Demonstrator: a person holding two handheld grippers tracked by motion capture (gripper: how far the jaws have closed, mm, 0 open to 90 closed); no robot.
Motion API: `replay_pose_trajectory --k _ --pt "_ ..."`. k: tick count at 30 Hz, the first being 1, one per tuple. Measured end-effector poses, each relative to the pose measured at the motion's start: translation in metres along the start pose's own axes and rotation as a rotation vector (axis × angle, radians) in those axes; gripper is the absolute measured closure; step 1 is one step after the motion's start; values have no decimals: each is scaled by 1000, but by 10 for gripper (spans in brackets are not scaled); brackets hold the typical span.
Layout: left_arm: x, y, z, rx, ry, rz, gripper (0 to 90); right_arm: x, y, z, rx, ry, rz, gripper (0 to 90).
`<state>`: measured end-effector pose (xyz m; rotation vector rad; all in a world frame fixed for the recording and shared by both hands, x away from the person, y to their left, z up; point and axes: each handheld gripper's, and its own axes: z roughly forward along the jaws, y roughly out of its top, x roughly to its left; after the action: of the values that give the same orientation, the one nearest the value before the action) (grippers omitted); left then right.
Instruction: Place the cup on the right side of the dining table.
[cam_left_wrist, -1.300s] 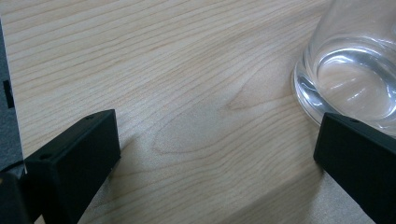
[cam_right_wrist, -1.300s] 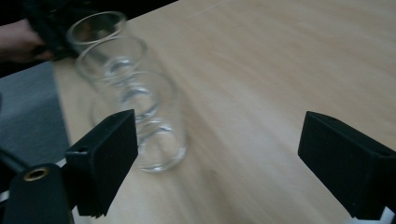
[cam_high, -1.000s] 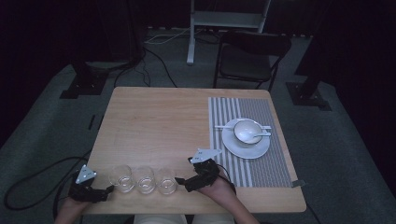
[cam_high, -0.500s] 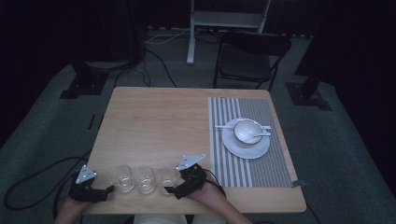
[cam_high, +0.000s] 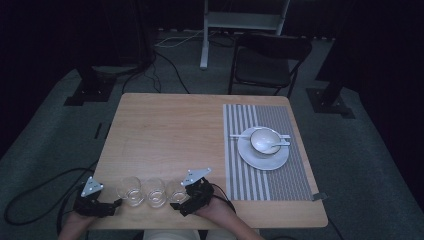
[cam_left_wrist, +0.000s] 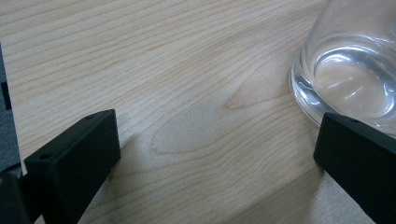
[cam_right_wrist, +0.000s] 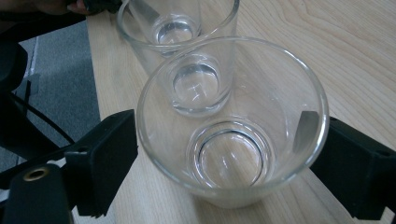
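Three clear empty glasses stand in a row along the table's front edge: left glass (cam_high: 130, 191), middle glass (cam_high: 155, 192), right glass (cam_high: 176, 191). My right gripper (cam_high: 178, 197) comes at the row from the right. In the right gripper view my right gripper (cam_right_wrist: 231, 135) has a black jaw against each side of the right glass (cam_right_wrist: 229, 163), which stands on the wood. The middle glass (cam_right_wrist: 196, 84) is just behind it. My left gripper (cam_high: 115, 204) rests at the front left corner. Seen up close, my left gripper (cam_left_wrist: 215, 135) is open over bare wood, the left glass (cam_left_wrist: 350, 74) beside its right jaw.
A grey striped placemat (cam_high: 265, 180) lies on the table's right half. On it is a white plate (cam_high: 252, 159) with a bowl (cam_high: 264, 139) and a spoon (cam_high: 280, 145). A black chair (cam_high: 270, 60) stands beyond the far edge. Cables (cam_high: 40, 197) trail on the floor at left.
My right gripper has moved left from beside the placemat to the right glass and now has its jaws around it. The left gripper and the glasses stayed put.
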<state>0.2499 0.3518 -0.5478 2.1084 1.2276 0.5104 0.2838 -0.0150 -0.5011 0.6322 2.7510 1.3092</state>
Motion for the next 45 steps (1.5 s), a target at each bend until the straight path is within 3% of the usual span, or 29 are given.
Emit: replay_pose_trajectory --k 14,30,34,45 --pt "0 0 0 0 -1 1 7 8 -2 18 42 -112 -47 196" --pt "0 0 0 -1 -2 0 7 3 3 10 67 -96 -50 198" --pt "0 0 0 -1 -2 1 7 -2 4 5 66 -98 -28 197" --pt "0 0 0 -1 -3 0 7 -9 16 -12 36 -129 -31 197"
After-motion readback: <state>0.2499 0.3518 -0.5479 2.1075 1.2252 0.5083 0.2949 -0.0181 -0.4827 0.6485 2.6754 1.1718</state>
